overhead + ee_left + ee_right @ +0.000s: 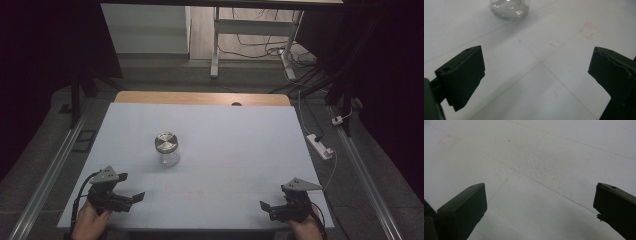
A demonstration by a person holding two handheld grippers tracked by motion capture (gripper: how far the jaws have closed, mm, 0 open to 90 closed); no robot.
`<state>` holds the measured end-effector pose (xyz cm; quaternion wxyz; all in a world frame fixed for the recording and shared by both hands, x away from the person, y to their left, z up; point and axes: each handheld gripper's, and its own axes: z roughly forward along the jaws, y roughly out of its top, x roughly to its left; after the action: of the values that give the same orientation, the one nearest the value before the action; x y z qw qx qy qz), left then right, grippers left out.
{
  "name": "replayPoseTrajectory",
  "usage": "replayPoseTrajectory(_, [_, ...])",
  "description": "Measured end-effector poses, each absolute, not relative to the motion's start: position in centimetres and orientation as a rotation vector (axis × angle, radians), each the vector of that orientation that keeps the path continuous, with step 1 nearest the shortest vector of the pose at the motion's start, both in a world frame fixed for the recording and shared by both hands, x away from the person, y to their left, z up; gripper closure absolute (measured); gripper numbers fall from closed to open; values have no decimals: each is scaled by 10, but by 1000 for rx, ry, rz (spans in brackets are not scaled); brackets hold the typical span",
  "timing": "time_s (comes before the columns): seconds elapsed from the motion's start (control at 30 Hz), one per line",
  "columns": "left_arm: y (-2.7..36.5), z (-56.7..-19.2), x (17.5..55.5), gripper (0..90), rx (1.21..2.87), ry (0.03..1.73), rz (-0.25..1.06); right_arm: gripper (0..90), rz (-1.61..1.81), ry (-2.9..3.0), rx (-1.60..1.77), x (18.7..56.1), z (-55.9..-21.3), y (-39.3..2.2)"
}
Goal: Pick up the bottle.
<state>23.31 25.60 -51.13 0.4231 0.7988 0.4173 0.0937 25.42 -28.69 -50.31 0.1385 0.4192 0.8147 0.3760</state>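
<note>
Centrally, a glass jar (167, 149) with a metal lid (166, 142) is standing upright on the pale table (240, 145); the left gripper view is revealing beads inside. Nearer the person, the left gripper (131, 199) and right gripper (268, 209) are hovering well apart, jaws spread, holding nothing.

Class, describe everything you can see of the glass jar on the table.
The glass jar is small, with clear walls and a round, shiny metal lid closed on top. It stands upright on the pale blue table surface, left of centre, beyond the left gripper and apart from it. In the left gripper view its base seems to hold tiny pale beads or grains. Nothing but the table touches it.
</note>
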Motion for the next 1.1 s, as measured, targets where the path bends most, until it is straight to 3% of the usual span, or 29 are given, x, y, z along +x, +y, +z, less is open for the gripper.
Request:
replayPoseTrajectory(0.67, [248,-514,264,0,1978,1063,220,0,1089,2356,1216,254,-503,-287])
replayPoseTrajectory(0.9, [243,-523,276,8,2012,1064,130,0,1090,2357,1210,254,-503,-286])
replayPoseTrajectory(1.1, [241,-521,287,9,2006,1067,159,0,1085,2366,1205,254,-503,-286])
